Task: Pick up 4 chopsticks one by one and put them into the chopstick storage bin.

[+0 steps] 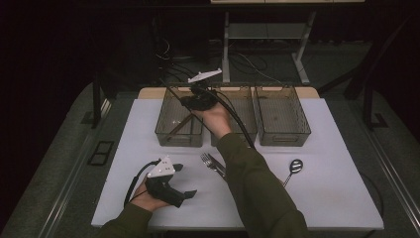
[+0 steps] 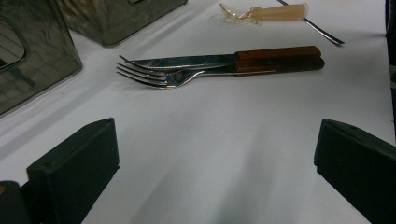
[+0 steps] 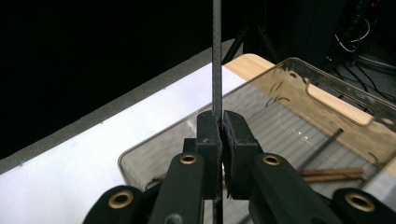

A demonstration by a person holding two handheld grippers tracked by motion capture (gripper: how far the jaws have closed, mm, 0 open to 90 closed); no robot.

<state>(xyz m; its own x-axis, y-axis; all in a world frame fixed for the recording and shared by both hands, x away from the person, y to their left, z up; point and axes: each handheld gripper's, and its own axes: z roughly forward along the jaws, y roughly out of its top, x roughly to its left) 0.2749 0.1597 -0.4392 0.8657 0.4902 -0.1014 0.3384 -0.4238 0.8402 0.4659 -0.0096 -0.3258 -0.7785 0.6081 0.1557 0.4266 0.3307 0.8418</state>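
A: Over the left bin (image 3: 327, 100), at the far side of the table (image 1: 322, 188), what do the right tongs (image 3: 221, 122) hold?

B: A thin dark stick (image 3: 216, 56), probably a chopstick. The jaws are clenched on it. The stick stands upright between the pads and extends above and below them.

A: Which step is in hand?

B: By my judgement, sorting tableware into bins. This is the delivery step: the stick is carried above the left bin but is not yet released. Two brown sticks (image 3: 331, 175) and a dark one already lie on the bin floor.

A: What does the next move call for?

B: Lower the stick inside the bin walls, tip it towards level, then part the jaws. If dropped upright, it may bounce or lean on the rim.

A: State of the left tongs (image 1: 184, 181)?

B: Released. The jaws stand wide apart with nothing between them. The hand rests on the table at the near left.

A: What remains outside the bins?

B: A fork (image 2: 154, 77) and a knife (image 2: 196, 60) with wooden handles, touching side by side ahead of the left tongs. Beyond them is a small spoon (image 2: 261, 11) with a pale handle. A round-headed spoon (image 1: 295, 166) lies further right.

A: Any brands, labels or writing?

B: None legible on the bins, the tableware or the tongs.
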